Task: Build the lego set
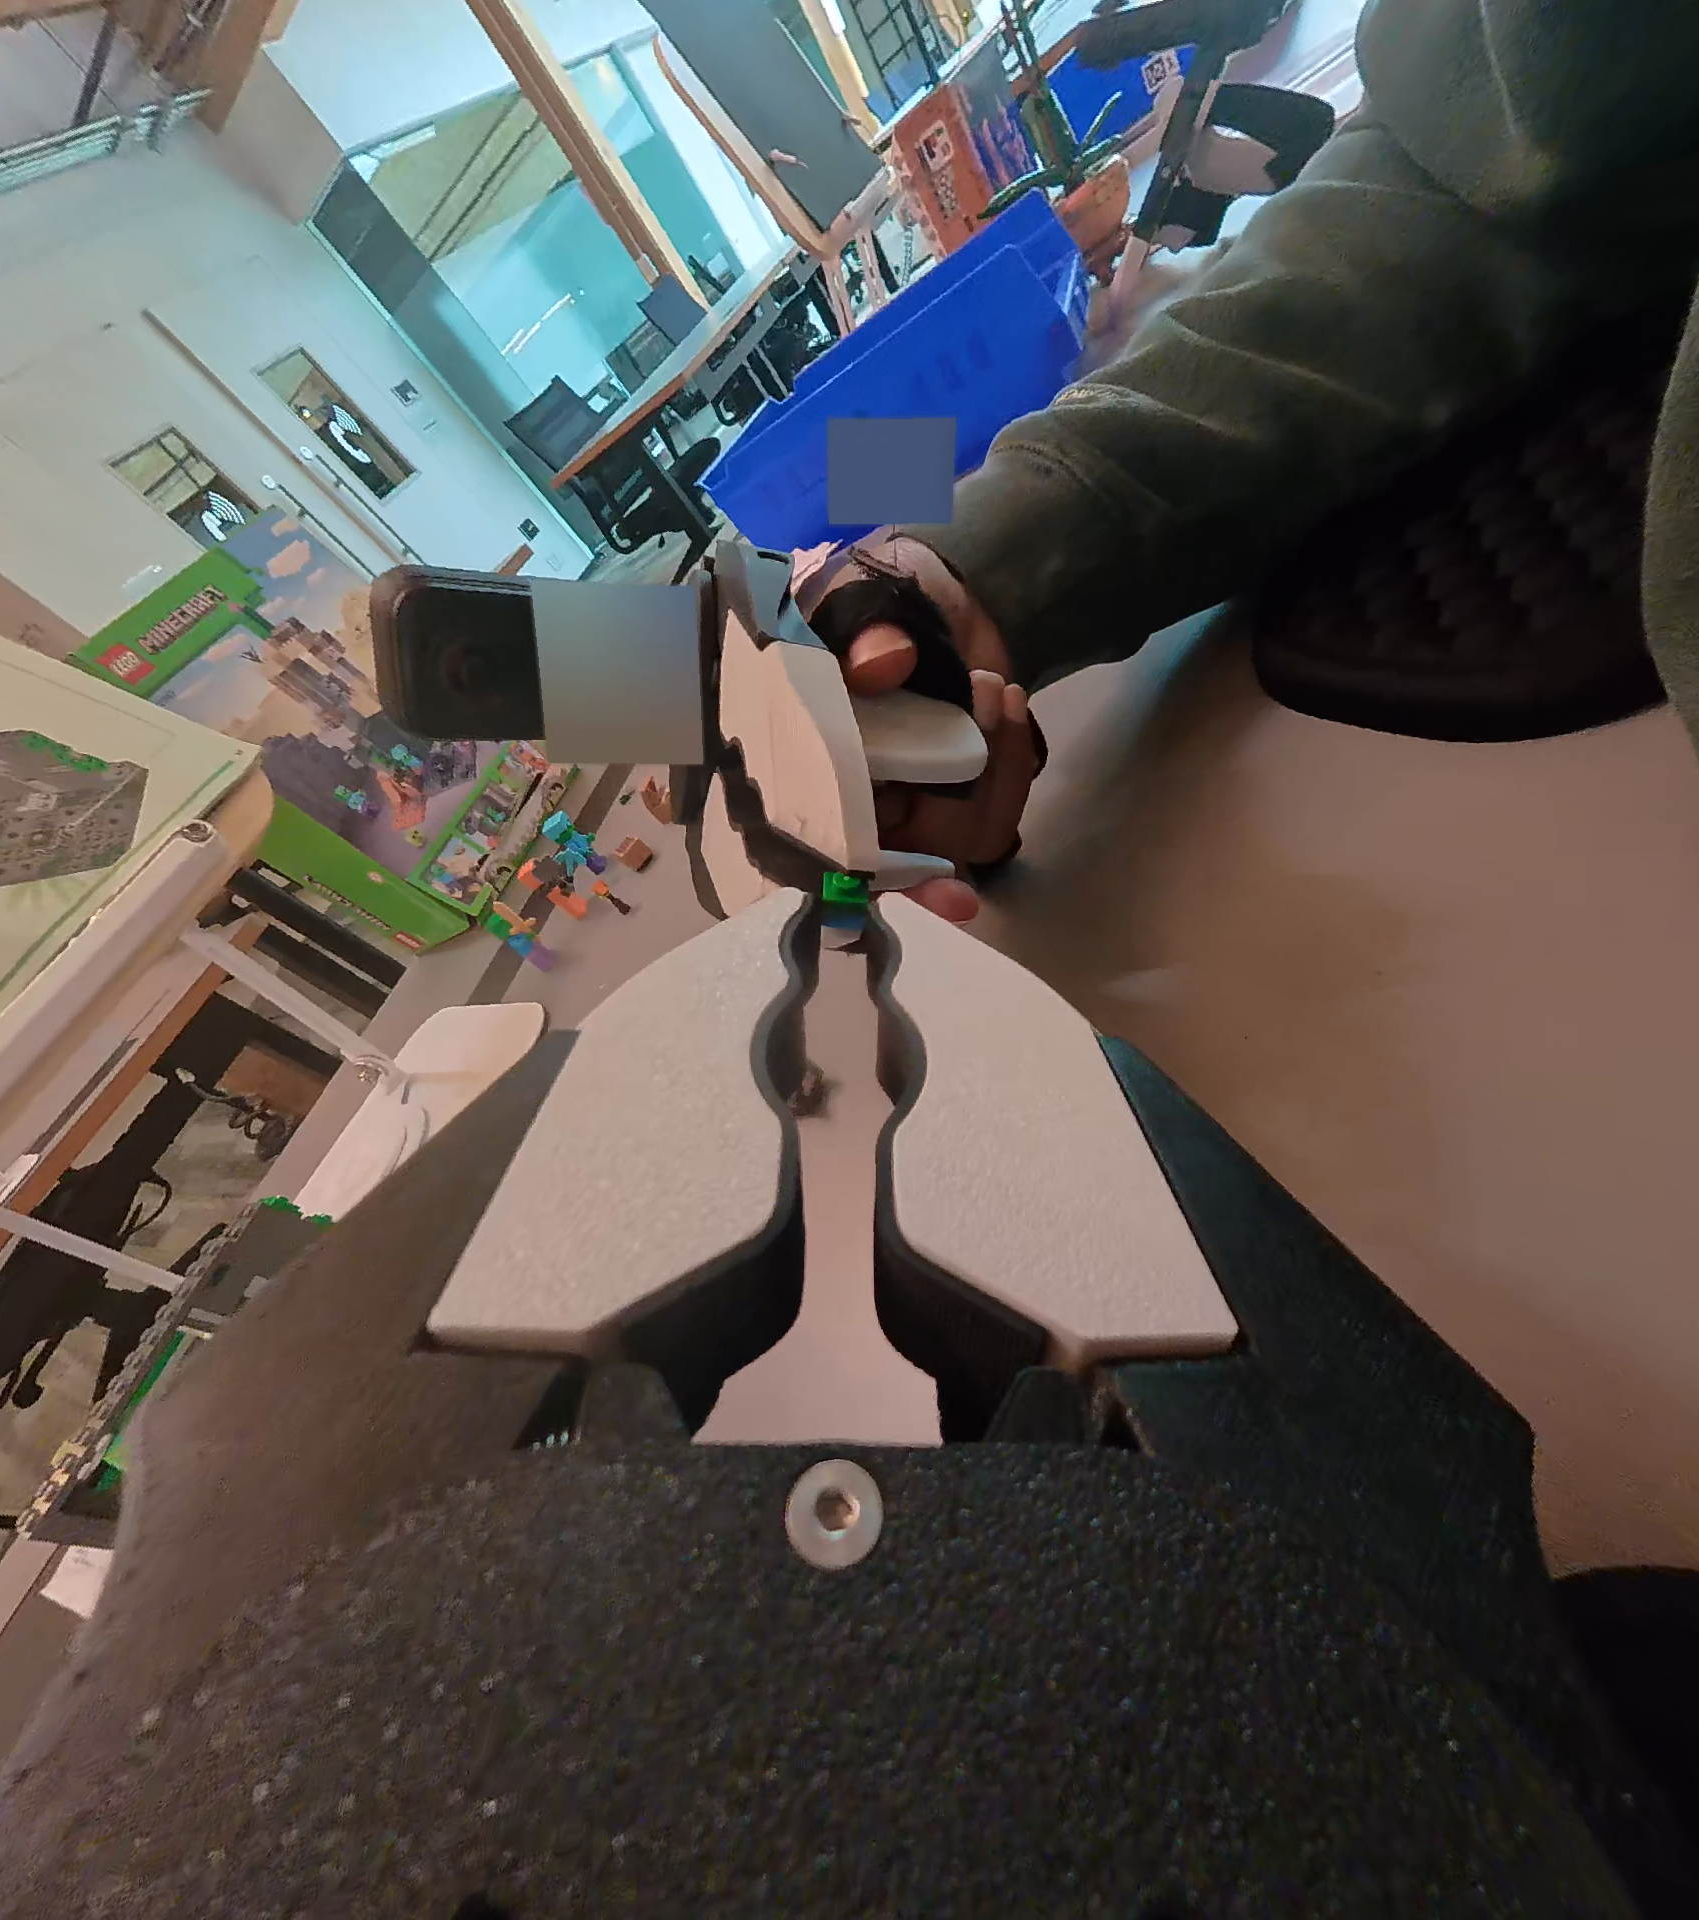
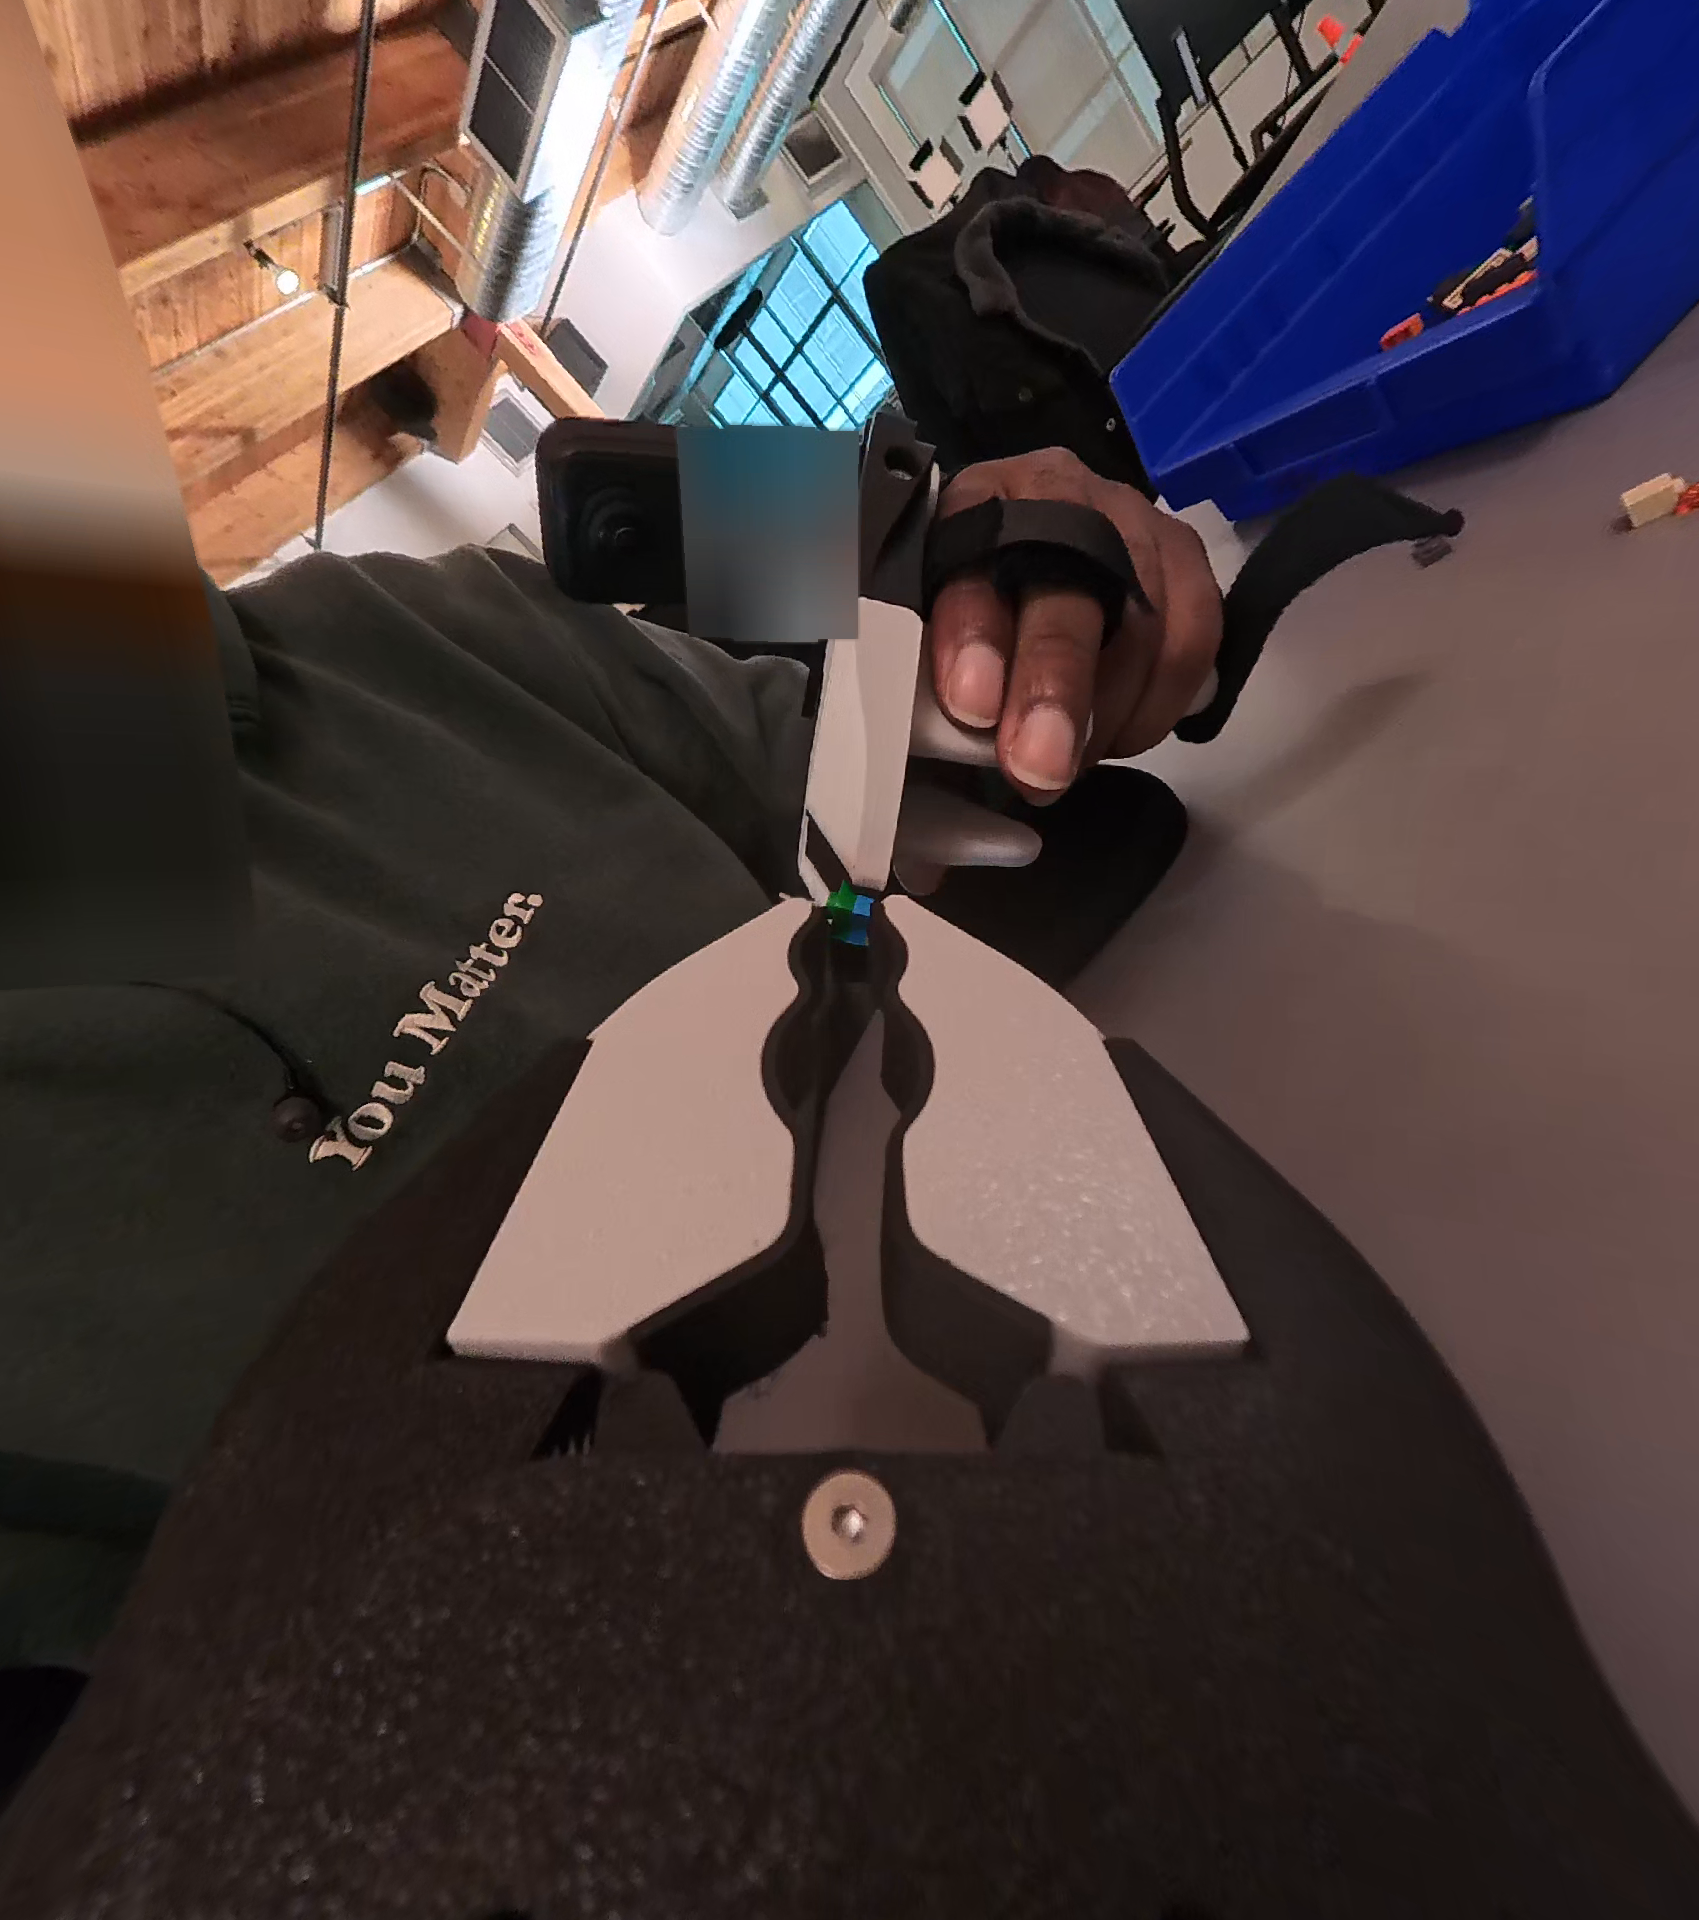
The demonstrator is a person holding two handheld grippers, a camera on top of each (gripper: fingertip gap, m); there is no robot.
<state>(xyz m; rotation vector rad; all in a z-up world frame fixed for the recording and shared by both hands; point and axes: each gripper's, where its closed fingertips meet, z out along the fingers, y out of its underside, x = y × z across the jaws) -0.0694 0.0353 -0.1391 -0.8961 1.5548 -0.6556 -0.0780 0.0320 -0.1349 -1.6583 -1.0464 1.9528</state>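
My left gripper (image 1: 840, 920) is pinching its two white tips close together on a tiny blue lego piece (image 1: 843, 921), just above the middle of the left wrist picture. My right gripper (image 2: 850, 920) is coming at it from the other side, and its tips are also nearly closed, squeezing a tiny green lego piece (image 2: 840, 900). The green piece (image 1: 843, 886) is sitting right against the blue one (image 2: 859, 923), so the two grippers are meeting tip to tip. I think I am pushing the two pieces together, but I cannot tell if they are already clicked on.

These little pieces are hard plastic, very light and smooth. They will not bend, but they can slip or pop out if I am squeezing on a corner. It is best to be holding each one by its flat sides, leaving the bumps and the bottom free, and to be pushing straight.

Further out, a hand (image 1: 938, 758) is holding the right gripper's handle, with a dark green sleeve (image 1: 1344, 343) behind it. All of this is hanging above a grey table (image 1: 1396, 1039). Some small loose lego figures (image 1: 564, 873) are lying at the middle left, next to a green lego box (image 1: 346, 862) and an open building booklet (image 1: 14, 810). A big blue plastic bin (image 2: 1447, 312) is sitting in the upper right of the right wrist picture, with a few loose bricks (image 2: 1676, 497) near it.
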